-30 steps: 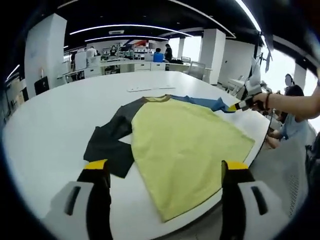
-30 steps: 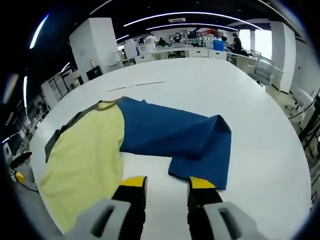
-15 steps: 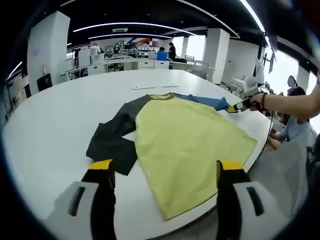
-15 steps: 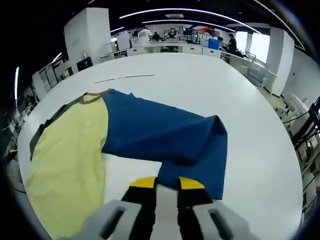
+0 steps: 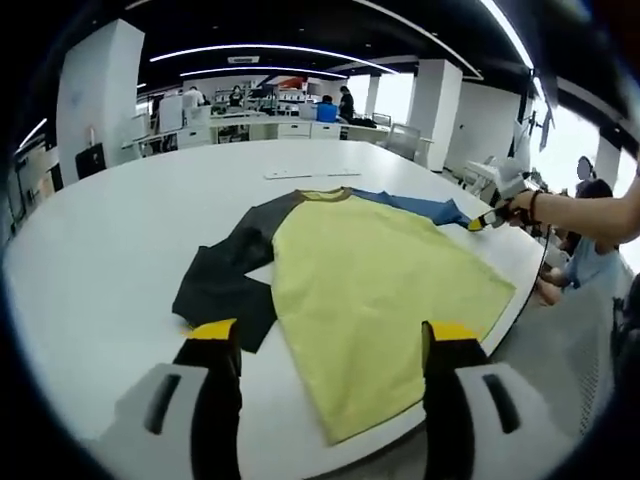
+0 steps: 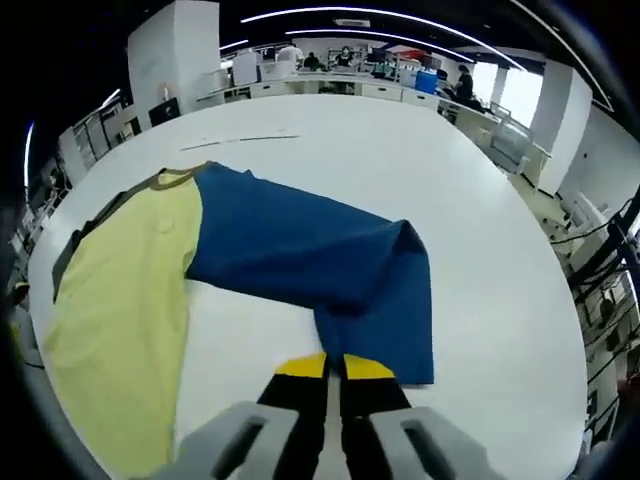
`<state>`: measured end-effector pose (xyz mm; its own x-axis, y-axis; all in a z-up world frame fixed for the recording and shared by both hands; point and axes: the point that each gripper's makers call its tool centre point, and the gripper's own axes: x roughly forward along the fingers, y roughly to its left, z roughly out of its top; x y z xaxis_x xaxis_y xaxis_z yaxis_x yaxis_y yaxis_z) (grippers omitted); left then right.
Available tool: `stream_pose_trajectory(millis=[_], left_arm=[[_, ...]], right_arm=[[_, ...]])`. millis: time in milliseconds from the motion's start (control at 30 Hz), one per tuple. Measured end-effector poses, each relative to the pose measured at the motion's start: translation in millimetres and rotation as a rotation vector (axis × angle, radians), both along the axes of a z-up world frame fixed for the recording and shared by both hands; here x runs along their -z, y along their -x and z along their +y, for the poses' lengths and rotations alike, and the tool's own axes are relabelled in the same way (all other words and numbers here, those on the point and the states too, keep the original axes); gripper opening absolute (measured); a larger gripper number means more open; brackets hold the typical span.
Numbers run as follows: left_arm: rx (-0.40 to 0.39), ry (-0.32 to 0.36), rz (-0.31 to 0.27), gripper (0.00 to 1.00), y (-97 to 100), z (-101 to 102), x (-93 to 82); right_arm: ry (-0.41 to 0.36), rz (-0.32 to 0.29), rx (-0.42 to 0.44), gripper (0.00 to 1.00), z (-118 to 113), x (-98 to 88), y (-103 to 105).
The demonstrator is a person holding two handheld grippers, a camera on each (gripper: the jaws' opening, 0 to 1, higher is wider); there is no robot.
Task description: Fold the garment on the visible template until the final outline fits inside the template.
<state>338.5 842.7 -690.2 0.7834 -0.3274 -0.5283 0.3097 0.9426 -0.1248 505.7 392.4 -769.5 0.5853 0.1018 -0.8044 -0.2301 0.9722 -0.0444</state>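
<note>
A shirt lies flat on the round white table (image 5: pixel 100 230), with a yellow body (image 5: pixel 380 270), a dark sleeve (image 5: pixel 225 285) and a blue sleeve (image 5: pixel 410 205). My left gripper (image 5: pixel 328 335) hangs open above the near table edge, its jaws either side of the yellow hem and touching nothing. In the right gripper view the blue sleeve (image 6: pixel 310 250) runs out from the yellow body (image 6: pixel 120 290) and bends down at its end. My right gripper (image 6: pixel 334 367) is shut on that sleeve's cuff edge. From the left gripper view, the right gripper (image 5: pixel 490 218) sits at the sleeve's tip.
A thin pale strip (image 5: pixel 305 175) lies on the table beyond the collar, also visible as a strip (image 6: pixel 240 140) in the right gripper view. A seated person (image 5: pixel 590 250) is past the table's right edge. Desks, columns and people stand far behind.
My right gripper's jaws have closed from a wide gap onto the blue sleeve's cuff, moving in towards it. My left gripper stayed open and barely shifted.
</note>
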Motion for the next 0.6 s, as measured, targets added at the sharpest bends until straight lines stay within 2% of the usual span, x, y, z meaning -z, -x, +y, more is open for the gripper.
stream_pose_trajectory(millis=[367,600], left_arm=[[0.003,-0.005,-0.026,0.68,-6.4,-1,-6.8],[0.008,0.003,-0.022,0.68,-6.4,-5,-6.5]], right_arm=[[0.052,0.003,-0.004,0.0,-36,-4.1,7],[0.092,0.008,-0.003,0.0,-61,-5.7,8]])
